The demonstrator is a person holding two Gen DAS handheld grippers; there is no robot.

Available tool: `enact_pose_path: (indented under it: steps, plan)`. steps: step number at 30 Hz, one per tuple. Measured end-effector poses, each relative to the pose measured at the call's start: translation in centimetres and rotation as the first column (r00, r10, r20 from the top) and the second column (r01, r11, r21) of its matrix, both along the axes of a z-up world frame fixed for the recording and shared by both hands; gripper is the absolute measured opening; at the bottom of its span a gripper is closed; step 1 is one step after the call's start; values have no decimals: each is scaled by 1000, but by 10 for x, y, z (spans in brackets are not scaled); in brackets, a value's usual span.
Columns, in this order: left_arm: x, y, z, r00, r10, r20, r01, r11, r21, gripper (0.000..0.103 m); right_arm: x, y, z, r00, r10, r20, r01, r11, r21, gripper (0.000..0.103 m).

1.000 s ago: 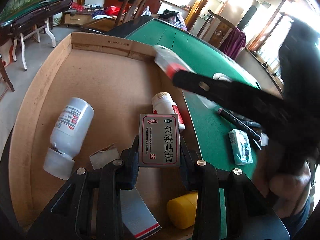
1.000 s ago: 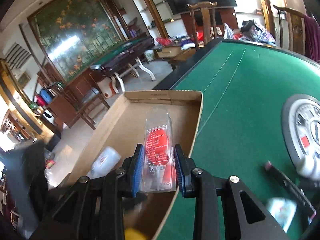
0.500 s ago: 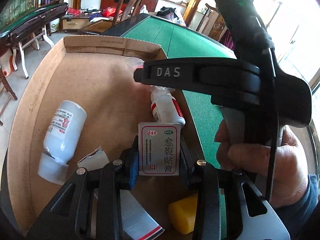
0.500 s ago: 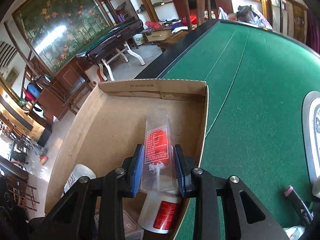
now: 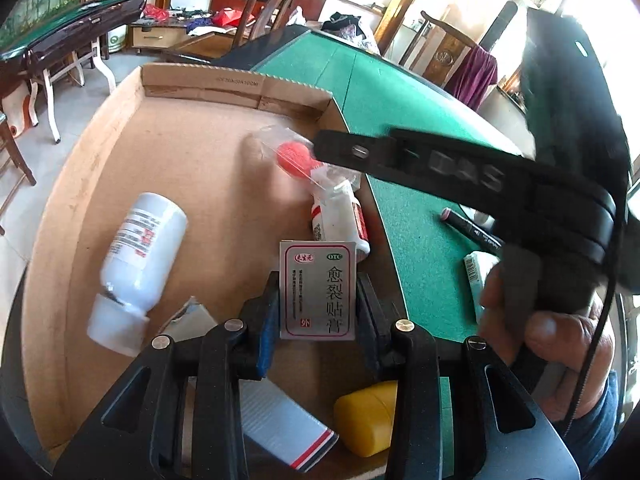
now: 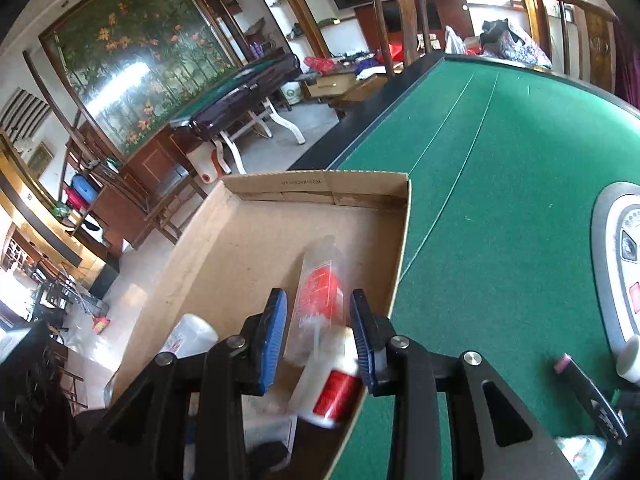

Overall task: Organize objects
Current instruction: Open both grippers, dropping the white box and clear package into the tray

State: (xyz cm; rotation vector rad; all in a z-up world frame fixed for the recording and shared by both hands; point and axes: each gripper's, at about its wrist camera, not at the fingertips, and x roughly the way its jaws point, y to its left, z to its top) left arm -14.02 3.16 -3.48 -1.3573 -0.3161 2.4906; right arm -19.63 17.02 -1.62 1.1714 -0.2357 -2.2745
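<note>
1. A white rectangular ointment box (image 5: 318,289) is being gripped by the left claw (image 5: 318,312) above the shallow cardboard tray (image 5: 120,128).
2. The right claw (image 6: 318,336) is being held open over the clear red-printed plastic packet (image 6: 320,292) lying in the tray on the green tabletop (image 6: 500,160).

box (image 5: 192,184) plain brown | table (image 6: 500,184) green felt | bottle (image 5: 140,256) white | capsule (image 5: 366,416) yellow | carton (image 5: 318,290) grey-white, red border

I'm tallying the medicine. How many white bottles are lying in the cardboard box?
2. A large white bottle lies on its side near the left wall of the cardboard box. A smaller red-labelled bottle lies by the right wall, under the clear packet. Others may hide behind the grippers.
</note>
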Motion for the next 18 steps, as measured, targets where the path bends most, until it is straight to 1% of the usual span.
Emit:
enact_pose_path:
  steps: [5, 8, 10, 12, 13, 15, 17, 18]
  plan:
    - [8, -10, 13, 999, 32, -21, -31, 999, 14, 35, 22, 34, 11, 1000, -21, -17, 20, 997, -79, 33]
    - [12, -9, 21, 999, 31, -39, -31, 999, 6, 35, 40, 65, 18, 998, -36, -44, 32, 995, -96, 33]
    - [16, -8, 28, 998, 37, -52, -36, 999, 12, 35, 50, 84, 19, 997, -48, -60, 42, 996, -85, 33]
    - [20, 0, 34, 998, 25, -62, -24, 1000, 13, 35, 59, 103, 17, 995, -74, -59, 69, 994, -80, 33]
    - [22, 6, 36, 998, 14, -68, -14, 1000, 10, 35, 64, 117, 15, 995, -83, -52, 78, 992, -98, 33]
    - [24, 21, 40, 997, -24, -75, 25, 1000, 0, 36, 72, 136, 11, 994, -102, -37, 97, 989, -109, 33]
    - [24, 40, 40, 995, -70, -68, 70, 998, 1, 41, 81, 158, 8, 991, -130, -33, 126, 985, -117, 33]
    - [23, 50, 38, 994, -93, -58, 94, 996, 8, 47, 86, 172, 5, 988, -152, -33, 147, 982, -117, 33]
